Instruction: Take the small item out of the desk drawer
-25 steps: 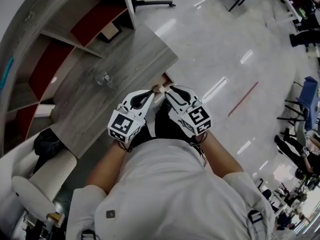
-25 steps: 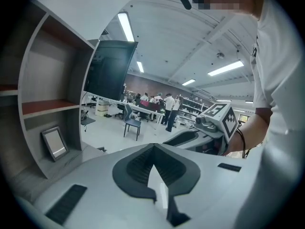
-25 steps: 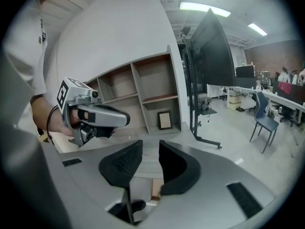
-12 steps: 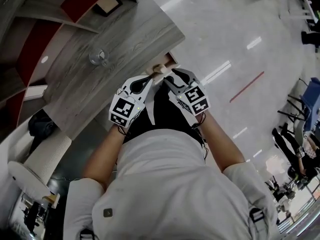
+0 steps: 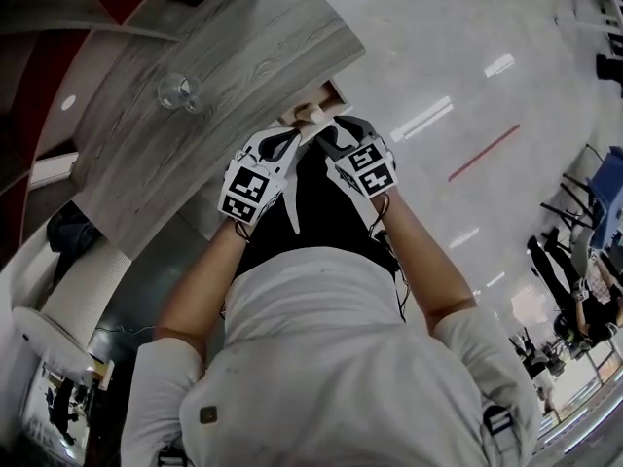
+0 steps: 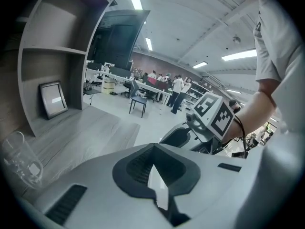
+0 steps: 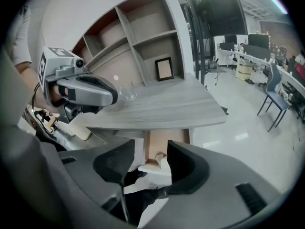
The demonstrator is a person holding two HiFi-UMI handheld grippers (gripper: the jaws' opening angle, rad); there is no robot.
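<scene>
Looking steeply down over a person's shoulders, two hand-held tools meet at the front edge of a grey wood-grain tabletop (image 5: 243,66). An open drawer (image 5: 329,95) of pale wood sticks out from under that edge, its long side running toward the person. The small item (image 5: 313,115), a pale tan and white lump, lies at the drawer's front end, just beside both tool tips. It is too small to tell its long axis or which way it points. The left tool (image 5: 292,139) has its jaws together, with nothing held. The right tool (image 5: 331,129) has just been opening, and its jaws stand wide apart. In the right gripper view the item shows in the gap between them, the pads not pressing on it. A clear glass (image 5: 180,90) stands farther back on the tabletop, well apart from the drawer.
</scene>
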